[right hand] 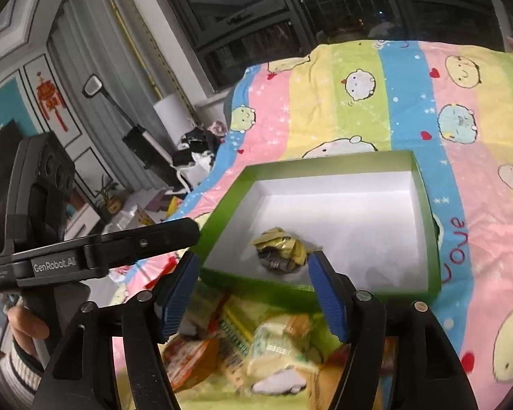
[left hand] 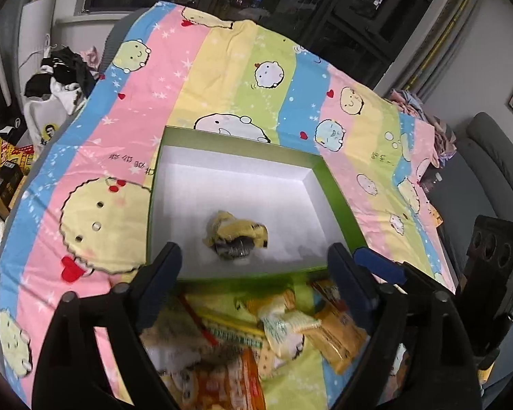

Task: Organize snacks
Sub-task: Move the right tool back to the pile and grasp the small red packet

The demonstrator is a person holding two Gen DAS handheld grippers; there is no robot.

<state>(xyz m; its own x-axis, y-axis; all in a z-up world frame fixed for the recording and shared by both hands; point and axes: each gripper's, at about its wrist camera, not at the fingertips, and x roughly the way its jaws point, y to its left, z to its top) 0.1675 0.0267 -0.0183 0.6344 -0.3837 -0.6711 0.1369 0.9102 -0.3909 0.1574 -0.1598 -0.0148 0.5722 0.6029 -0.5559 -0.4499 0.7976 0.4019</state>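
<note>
The loose snack packets [right hand: 256, 348] lay on the bed just before the green box [right hand: 424, 205], directly beneath both released hand-held grippers, left [left hand: 254, 266] and right [right hand: 253, 294], the right slightly nearer.

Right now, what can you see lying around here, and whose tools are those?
Box: one, green outside, white inside, open on the bedspread.
Crumpled wrapper: one, yellow and dark, alone inside the box.
Snack packets: a loose pile, count unclear, yellow, orange and white, in front of the box.
Bedspread: one, pastel stripes with cartoon faces, under everything.
Clothes: a black and white heap, beyond the bedspread's left edge.
Left gripper: black with blue pads, jaws open, empty, over the pile.
Right gripper: same build, jaws open, empty.
Hand: one, striped cuff, holding the left gripper's handle.
</note>
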